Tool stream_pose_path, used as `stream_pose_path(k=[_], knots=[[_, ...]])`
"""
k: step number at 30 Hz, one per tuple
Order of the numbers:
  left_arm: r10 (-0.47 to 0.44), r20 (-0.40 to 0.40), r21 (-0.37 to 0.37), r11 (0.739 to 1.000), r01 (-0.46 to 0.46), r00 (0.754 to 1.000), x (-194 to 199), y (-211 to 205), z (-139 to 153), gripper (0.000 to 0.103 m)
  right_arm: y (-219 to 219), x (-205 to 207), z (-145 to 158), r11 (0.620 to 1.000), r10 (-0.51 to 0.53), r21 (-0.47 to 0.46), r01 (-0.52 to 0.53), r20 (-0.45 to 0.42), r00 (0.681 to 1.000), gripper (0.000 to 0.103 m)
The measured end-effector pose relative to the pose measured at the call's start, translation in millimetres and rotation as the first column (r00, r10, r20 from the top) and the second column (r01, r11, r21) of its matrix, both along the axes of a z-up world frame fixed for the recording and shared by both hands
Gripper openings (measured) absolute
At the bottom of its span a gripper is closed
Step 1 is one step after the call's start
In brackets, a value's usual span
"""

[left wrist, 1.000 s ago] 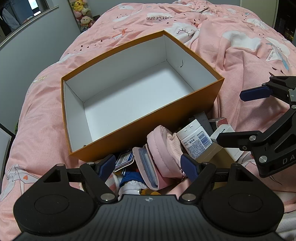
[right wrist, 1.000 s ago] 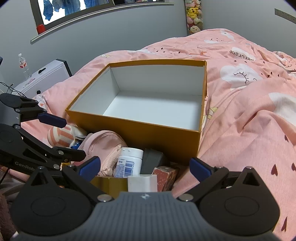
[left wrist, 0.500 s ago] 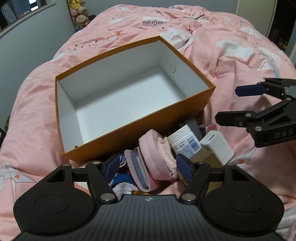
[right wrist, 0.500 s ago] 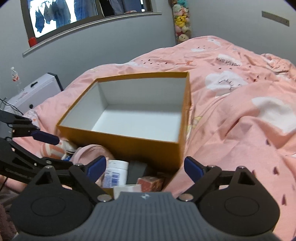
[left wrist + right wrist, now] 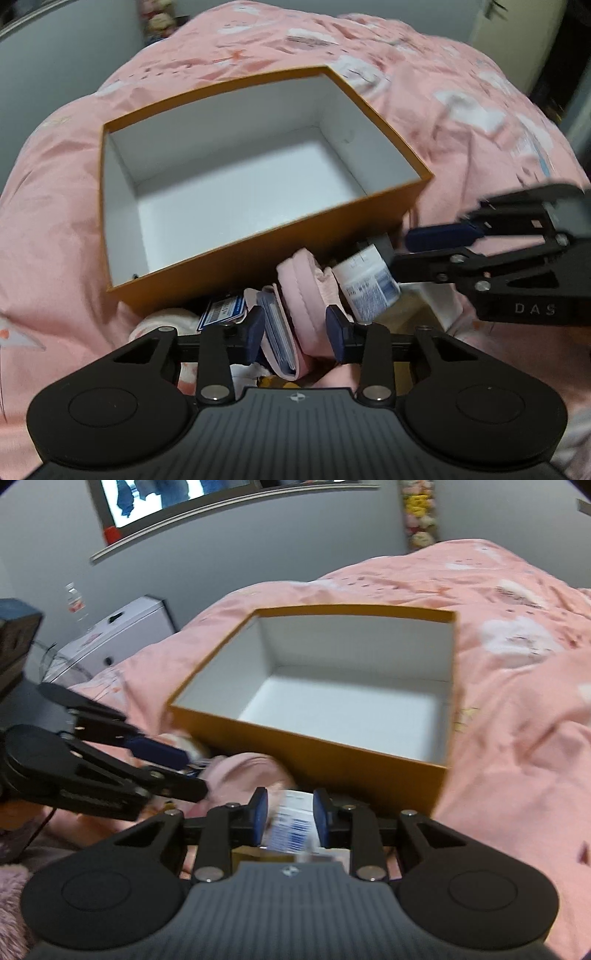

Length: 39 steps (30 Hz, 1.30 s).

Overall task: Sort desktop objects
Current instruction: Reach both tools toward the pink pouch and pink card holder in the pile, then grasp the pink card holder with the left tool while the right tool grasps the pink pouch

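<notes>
Left hand-held gripper (image 5: pixel 295 334) of mine clamps the padded pink pouch (image 5: pixel 306 295); my right hand-held gripper (image 5: pixel 289 818) squeezes a cylindrical white bottle (image 5: pixel 291 821), rigid orange cardboard box (image 5: pixel 314 749) just ahead.

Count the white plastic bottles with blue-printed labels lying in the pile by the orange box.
1. The white plastic bottle with a blue-printed label lies before the orange cardboard box, right of the pink fabric pouch, between the right gripper fingers. The pile may hide others.

Orange box (image 5: pixel 280 254) on pink bed (image 5: pixel 55 221)
</notes>
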State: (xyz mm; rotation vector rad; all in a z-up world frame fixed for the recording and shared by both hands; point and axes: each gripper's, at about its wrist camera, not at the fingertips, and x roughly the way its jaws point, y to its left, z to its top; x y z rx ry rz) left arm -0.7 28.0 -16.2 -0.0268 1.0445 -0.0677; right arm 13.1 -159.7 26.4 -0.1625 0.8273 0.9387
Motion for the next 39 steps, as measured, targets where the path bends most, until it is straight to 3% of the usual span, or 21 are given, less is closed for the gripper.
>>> stream_pose_path(k=[4, 7, 11, 18, 22, 24, 28, 31, 37, 39], knots=[[-0.008, -0.039, -0.025, 1.000, 0.007, 0.999, 3.6, 8.2, -3.3, 0.042, 17.4, -3.5, -4.1, 0.997, 0.072, -0.015, -0.073, -0.031, 0.997, 0.031], [-0.068, -0.058, 0.006, 0.998, 0.068, 0.996, 2.6, 12.4, 3.9, 0.043, 29.1, -7.7, -6.9, 0.990, 0.133, -0.045, -0.134, -0.022, 0.991, 0.033], [-0.083, -0.100, -0.017, 0.996, 0.082, 0.992, -1.4, 22.8, 6.5, 0.050, 41.3, -12.5, -11.7, 0.976, 0.206, -0.072, -0.206, -0.010, 0.978, 0.039], [-0.102, -0.146, -0.010, 0.995, 0.102, 0.984, -5.9, 17.5, -12.6, 0.050, 53.4, -18.3, -25.4, 0.951, 0.282, -0.126, -0.281, -0.007, 0.959, 0.039], [-0.095, -0.131, 0.000, 0.995, 0.096, 0.987, -5.5, 17.9, -19.5, 0.050, 56.8, -21.2, -33.2, 0.942, 0.300, -0.166, -0.293, 0.021, 0.954, 0.039], [-0.098, -0.118, -0.002, 0.995, 0.099, 0.988, -6.2, 17.4, -21.5, 0.050, 56.6, -22.2, -36.4, 0.938, 0.309, -0.171, -0.300, 0.025, 0.951, 0.036], [-0.109, -0.104, 0.021, 0.993, 0.112, 0.989, -8.4, 12.0, -24.7, 0.050, 52.7, -20.1, -34.7, 0.944, 0.309, -0.133, -0.303, 0.020, 0.951, 0.018], [-0.118, -0.099, 0.020, 0.992, 0.121, 0.988, -8.6, 6.9, -27.4, 0.050, 45.8, -13.6, -28.4, 0.961, 0.264, -0.095, -0.261, 0.021, 0.964, 0.014], [-0.080, -0.090, 0.001, 0.997, 0.080, 0.993, -7.0, -3.4, -39.6, 0.025, 39.6, -11.6, -25.2, 0.970, 0.234, -0.068, -0.232, 0.019, 0.972, 0.012], [-0.081, -0.072, 0.018, 0.996, 0.083, 0.994, -11.2, -5.9, -39.0, 0.025, 39.2, -13.9, -24.6, 0.971, 0.231, -0.068, -0.228, 0.030, 0.973, 0.011]])
